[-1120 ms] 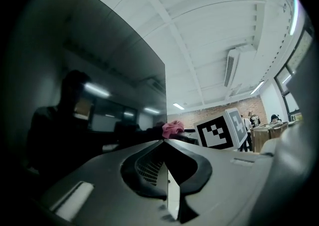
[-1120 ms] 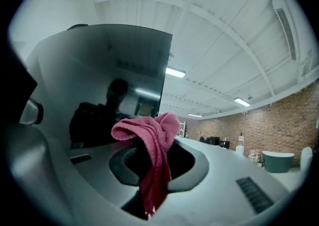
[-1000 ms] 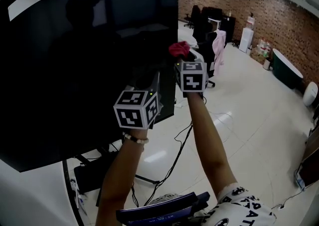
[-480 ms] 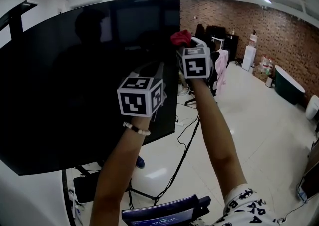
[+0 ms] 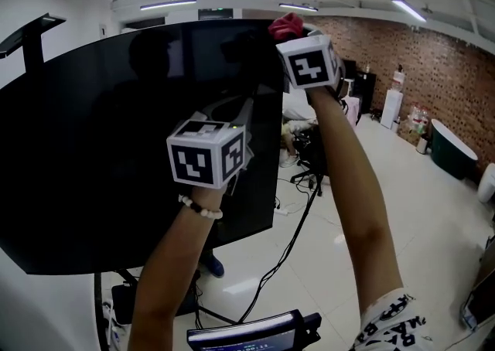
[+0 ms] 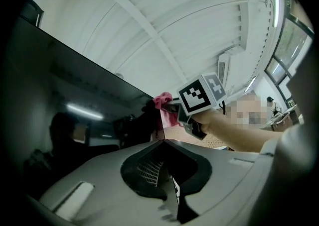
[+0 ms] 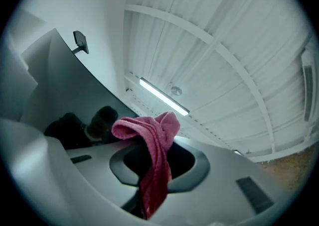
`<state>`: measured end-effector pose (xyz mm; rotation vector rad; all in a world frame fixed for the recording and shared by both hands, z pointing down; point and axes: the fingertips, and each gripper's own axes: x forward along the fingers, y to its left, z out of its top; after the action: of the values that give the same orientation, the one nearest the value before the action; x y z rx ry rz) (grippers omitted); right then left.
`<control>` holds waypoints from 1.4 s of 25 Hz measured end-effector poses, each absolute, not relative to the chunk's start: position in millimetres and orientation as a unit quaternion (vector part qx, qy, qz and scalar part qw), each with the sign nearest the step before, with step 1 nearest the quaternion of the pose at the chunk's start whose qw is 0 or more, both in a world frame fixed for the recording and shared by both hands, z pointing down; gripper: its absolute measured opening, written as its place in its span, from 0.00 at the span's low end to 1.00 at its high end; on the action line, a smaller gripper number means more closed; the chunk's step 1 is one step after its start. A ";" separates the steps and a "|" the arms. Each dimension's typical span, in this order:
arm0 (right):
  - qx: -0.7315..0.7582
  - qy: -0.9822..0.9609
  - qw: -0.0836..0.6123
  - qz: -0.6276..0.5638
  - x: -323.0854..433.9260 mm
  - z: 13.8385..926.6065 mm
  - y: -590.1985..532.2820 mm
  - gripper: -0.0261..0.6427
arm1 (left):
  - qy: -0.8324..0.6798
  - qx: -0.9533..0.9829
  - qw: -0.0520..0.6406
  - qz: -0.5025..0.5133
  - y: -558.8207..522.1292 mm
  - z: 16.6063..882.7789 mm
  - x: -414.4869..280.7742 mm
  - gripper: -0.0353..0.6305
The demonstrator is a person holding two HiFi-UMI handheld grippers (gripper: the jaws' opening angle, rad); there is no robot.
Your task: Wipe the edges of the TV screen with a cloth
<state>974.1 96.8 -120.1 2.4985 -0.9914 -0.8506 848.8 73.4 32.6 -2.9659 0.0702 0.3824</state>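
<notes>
A large black TV screen fills the left of the head view. My right gripper is raised to the screen's top right corner and is shut on a pink cloth, which lies against that corner. In the right gripper view the cloth hangs bunched from between the jaws, with the dark screen to the left. My left gripper hovers in front of the screen's right part, lower down; its jaws meet with nothing between them. The left gripper view shows the cloth and the right gripper's marker cube at the screen's edge.
Behind the TV's right edge stand office chairs and a brick wall. Cables trail over the white floor below the screen. A dark device lies at the bottom edge. A dark green tub stands far right.
My right gripper has climbed the TV's right edge with the cloth, from mid-height to the top corner. The left gripper has stayed about where it was.
</notes>
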 end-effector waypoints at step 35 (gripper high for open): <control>0.705 -0.435 0.350 -0.437 678.1 -148.5 -84.3 0.16 | 0.199 -0.961 0.096 0.164 -69.9 -22.9 596.8 0.04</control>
<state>678.1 -84.3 -148.5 1.8254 -1.1260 -1.1329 596.8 -69.9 -22.9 -2.8486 0.5906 0.4846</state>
